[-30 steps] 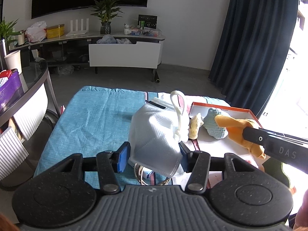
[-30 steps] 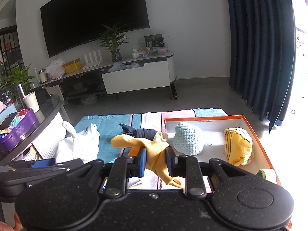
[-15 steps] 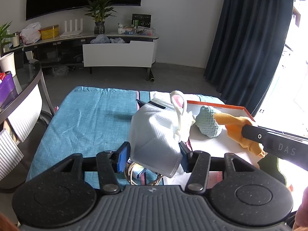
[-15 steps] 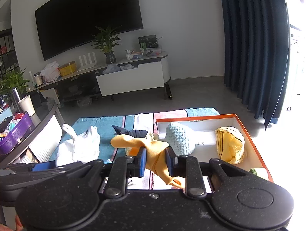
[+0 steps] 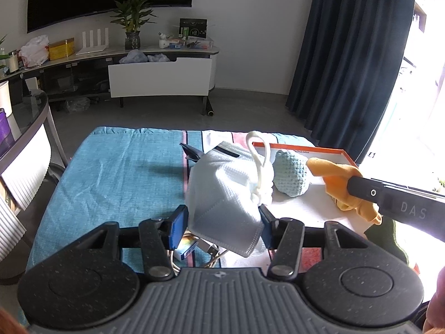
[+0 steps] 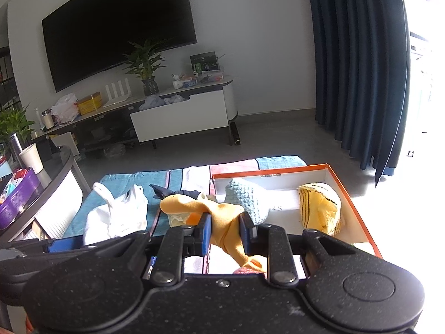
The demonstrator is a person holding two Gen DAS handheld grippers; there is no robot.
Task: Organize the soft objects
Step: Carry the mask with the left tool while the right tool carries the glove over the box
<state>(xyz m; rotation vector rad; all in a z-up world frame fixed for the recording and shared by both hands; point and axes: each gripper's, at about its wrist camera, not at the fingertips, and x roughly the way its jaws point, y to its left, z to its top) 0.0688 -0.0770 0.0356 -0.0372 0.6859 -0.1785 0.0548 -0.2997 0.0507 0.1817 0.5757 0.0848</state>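
Note:
My left gripper [image 5: 222,220] is shut on a white face mask [image 5: 219,189], held up above the blue cloth [image 5: 119,172]; its ear loop [image 5: 260,156] sticks upward. My right gripper [image 6: 224,232] is shut on a limp orange cloth [image 6: 222,214], held near the front left of the orange-rimmed white box [image 6: 358,211]. In the box lie a light blue knitted piece [image 6: 247,200] and a yellow striped soft item [image 6: 319,208]. The left wrist view shows the right gripper [image 5: 358,188] from the side with the orange cloth [image 5: 336,172], in front of the knitted piece [image 5: 290,172].
A dark blue fabric piece [image 6: 172,192] lies on the striped cloth left of the box. Cables and a small packet [image 5: 194,247] lie under the left gripper. A glass side table [image 6: 55,172] with a purple bin stands at the left. Dark curtains [image 5: 347,55] hang at the right.
Both grippers keep their hold on the mask and the orange cloth. The views have drifted slightly; the mask now hides the small beige item beside the knitted piece.

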